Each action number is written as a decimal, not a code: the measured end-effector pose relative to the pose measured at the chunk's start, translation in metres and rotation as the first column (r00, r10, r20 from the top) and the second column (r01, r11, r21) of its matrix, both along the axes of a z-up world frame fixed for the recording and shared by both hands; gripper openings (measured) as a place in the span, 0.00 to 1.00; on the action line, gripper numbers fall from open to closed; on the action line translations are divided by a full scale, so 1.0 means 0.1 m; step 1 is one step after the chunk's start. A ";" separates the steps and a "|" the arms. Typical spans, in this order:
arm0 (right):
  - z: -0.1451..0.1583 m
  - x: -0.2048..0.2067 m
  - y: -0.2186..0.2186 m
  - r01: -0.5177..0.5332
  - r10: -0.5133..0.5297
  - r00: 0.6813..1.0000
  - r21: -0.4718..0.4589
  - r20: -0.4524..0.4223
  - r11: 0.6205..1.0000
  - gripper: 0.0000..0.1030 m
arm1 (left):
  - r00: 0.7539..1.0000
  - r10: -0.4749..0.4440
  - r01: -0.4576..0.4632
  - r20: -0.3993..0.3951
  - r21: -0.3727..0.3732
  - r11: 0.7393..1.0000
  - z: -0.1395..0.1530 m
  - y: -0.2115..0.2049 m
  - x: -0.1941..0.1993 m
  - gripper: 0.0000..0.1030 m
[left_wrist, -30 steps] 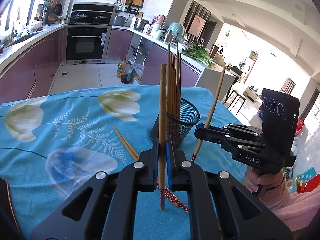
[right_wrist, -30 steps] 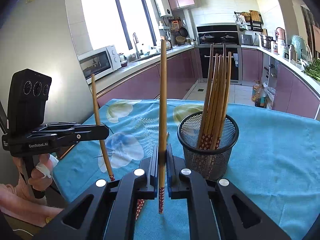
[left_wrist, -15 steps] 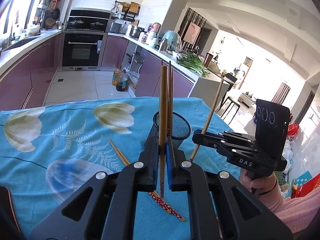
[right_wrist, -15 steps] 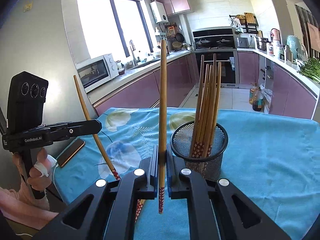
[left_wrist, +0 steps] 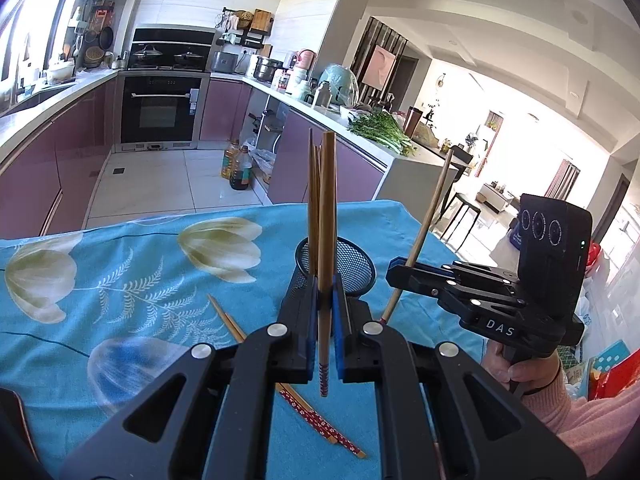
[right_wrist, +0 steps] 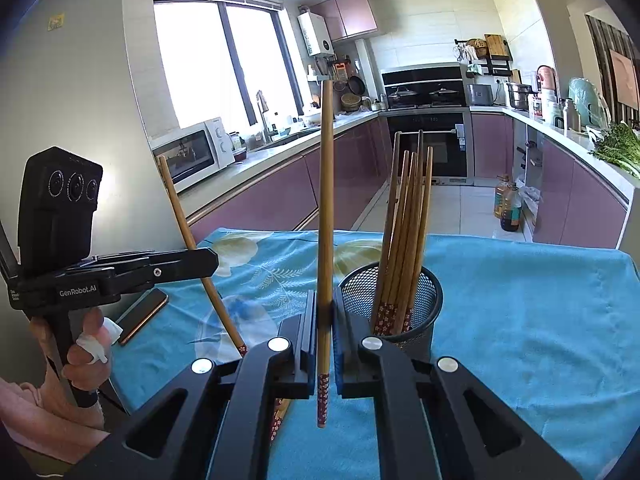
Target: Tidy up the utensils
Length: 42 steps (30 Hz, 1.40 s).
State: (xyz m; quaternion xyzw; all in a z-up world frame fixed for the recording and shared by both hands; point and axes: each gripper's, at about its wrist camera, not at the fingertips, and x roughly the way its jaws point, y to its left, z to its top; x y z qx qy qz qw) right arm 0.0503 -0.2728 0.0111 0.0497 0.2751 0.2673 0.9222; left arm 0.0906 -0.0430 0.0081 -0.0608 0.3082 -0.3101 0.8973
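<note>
The left gripper (left_wrist: 325, 312) is clenching one wooden chopstick (left_wrist: 327, 240) upright, patterned red tip down, above the blue floral tablecloth (left_wrist: 120, 280). The right gripper (right_wrist: 325, 320) is gripping a second chopstick (right_wrist: 326, 220) the same way. Both are hanging near the black mesh holder (right_wrist: 424, 304), neither yet over its mouth.

To do this step well, each chopstick is probably best carried over the rim one at a time, kept vertical, lowered until the tip is well inside, then released. Dropping early is risking a bounce off the rim, and the two grippers are working close enough to collide.

The holder is already standing a bundle of chopsticks (right_wrist: 404, 232), leaning slightly, patterned ends down. A pair of chopsticks (left_wrist: 320, 426) is lying on the cloth, and a phone (right_wrist: 142, 316) is resting near the table edge.
</note>
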 end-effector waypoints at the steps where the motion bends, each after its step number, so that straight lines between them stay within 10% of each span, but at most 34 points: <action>1: 0.01 -0.01 -0.01 0.001 -0.001 1.000 0.000 0.003 1.000 0.06 | 1.000 -0.001 0.001 0.000 0.000 1.000 0.00 -0.01 0.01 0.07; 42: 0.20 0.07 -0.03 0.009 -0.009 0.998 0.004 0.059 1.000 0.06 | 0.996 -0.037 0.033 0.081 0.043 0.999 0.27 -0.29 0.15 0.07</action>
